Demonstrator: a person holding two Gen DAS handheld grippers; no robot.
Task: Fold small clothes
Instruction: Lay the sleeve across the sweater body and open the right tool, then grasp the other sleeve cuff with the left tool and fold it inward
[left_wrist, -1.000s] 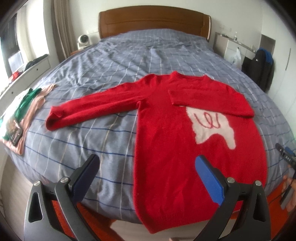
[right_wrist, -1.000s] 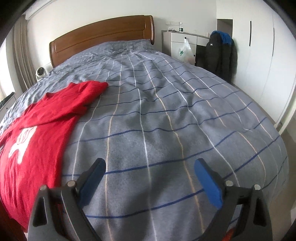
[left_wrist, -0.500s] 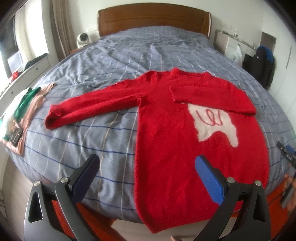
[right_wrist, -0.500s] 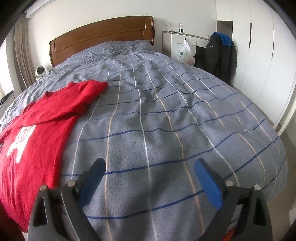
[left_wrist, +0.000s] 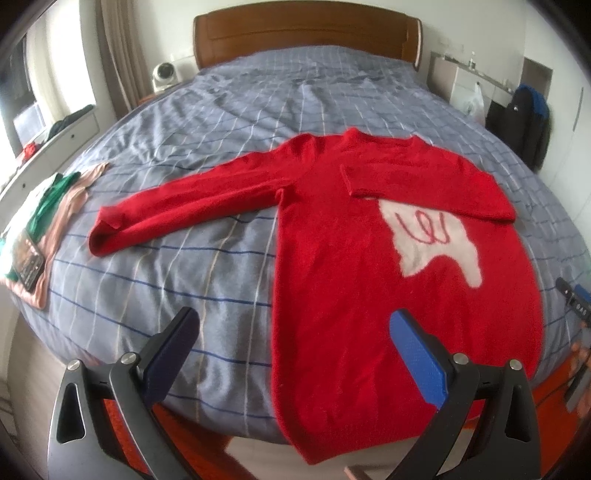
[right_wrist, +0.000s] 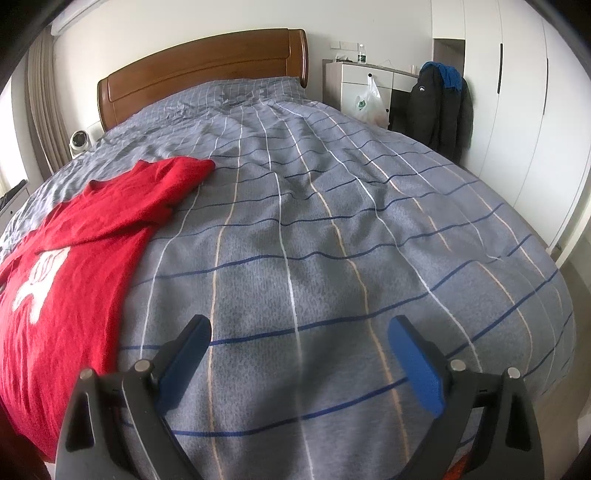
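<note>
our left gripper (left_wrist: 291, 347) has its fingers (left_wrist: 417, 360) wide apart and empty over the hem of the red sweater (left_wrist: 354, 266). our right gripper (right_wrist: 299, 354), equally spread, holds nothing above the grey checked bedcover (right_wrist: 332, 229); one sleeve is folded across the chest.

- Red sweater (left_wrist: 332, 280): a white patch (left_wrist: 436, 243) on the front bears a red looped squiggle resembling "lll" or a cursive "W"; it does not read as a definite word.
- Black jacket (right_wrist: 428, 99) hanging by the wardrobe: a small white logo on the chest, too small to read.
- White plastic bag (right_wrist: 369, 103) on the dresser: a green print, illegible.
- Dark device (left_wrist: 572, 302) at the right edge of the left wrist view: small light markings, not decipherable.
- No other text, numbers or signs are legible.
</note>
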